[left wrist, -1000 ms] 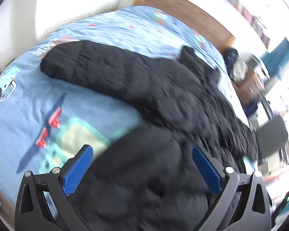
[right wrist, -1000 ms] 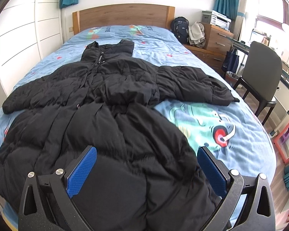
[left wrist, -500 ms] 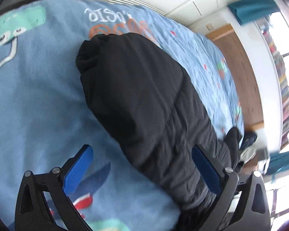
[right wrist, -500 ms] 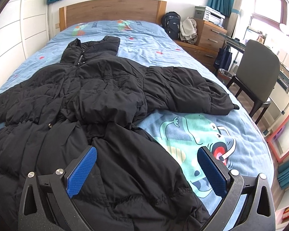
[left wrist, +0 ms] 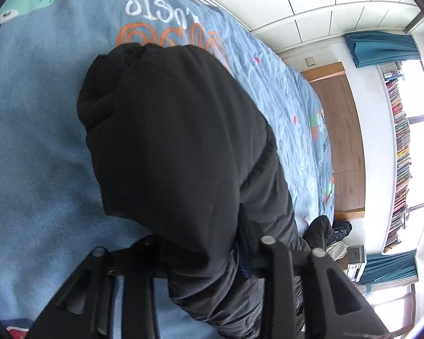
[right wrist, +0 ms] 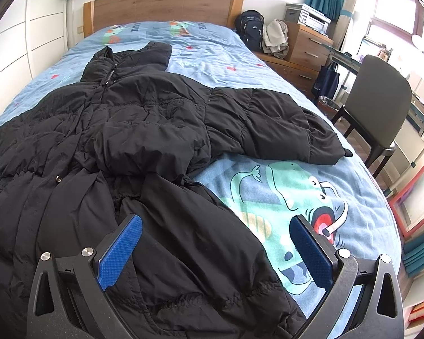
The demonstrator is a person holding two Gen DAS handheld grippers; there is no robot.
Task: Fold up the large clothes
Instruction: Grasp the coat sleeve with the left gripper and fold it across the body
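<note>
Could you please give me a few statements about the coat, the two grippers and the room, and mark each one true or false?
1. The left gripper is closed on a sleeve of the black coat. True.
2. The right gripper is clamped on the coat's hem. False: its jaws stand wide open with nothing between them, above the coat's lower part.
3. The coat lies on a blue bedspread printed with a cartoon dinosaur. True.
4. The coat's other sleeve is folded across the chest. False: it lies spread out to the side, toward the chair.
5. A backpack stands beside the wooden headboard. True.
</note>
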